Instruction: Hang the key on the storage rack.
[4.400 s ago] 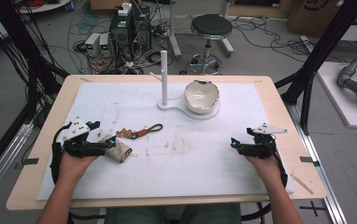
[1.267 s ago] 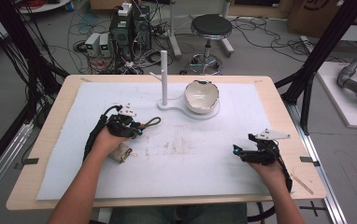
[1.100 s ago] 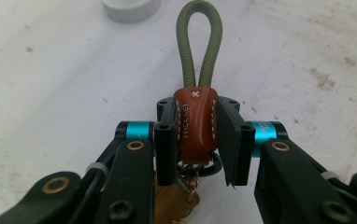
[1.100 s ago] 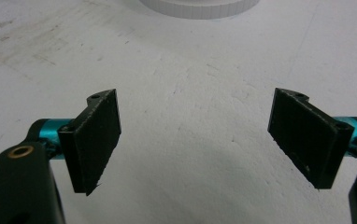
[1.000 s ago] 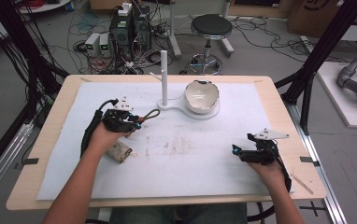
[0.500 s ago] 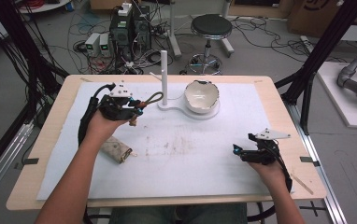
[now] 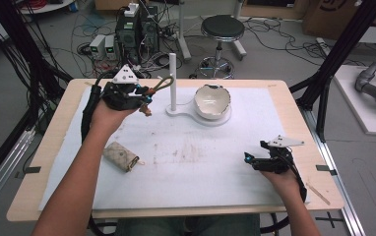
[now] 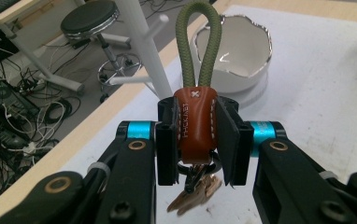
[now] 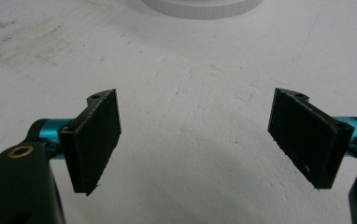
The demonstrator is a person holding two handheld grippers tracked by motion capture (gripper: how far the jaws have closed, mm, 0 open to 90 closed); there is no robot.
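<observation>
Covering the wooden table (image 7: 294,105), a stained white sheet (image 7: 225,162); left hand-held gripper (image 8: 197,135) clamps keychain (image 8: 194,121).

- I see a key fob (image 8: 194,122) of orange-brown leather with pale stitching, its cord loop (image 8: 196,44) olive green.
- My left gripper (image 7: 145,96) is black with bright blue collars; so is my right gripper (image 7: 248,160).
- The bowl (image 7: 212,101) at the far middle is white with a silvery rim.
- The pouch (image 7: 120,156) near left is beige with a small repeating print.
- The worktop (image 7: 294,98) is pale wood under a white, smudged sheet (image 7: 201,167).
</observation>
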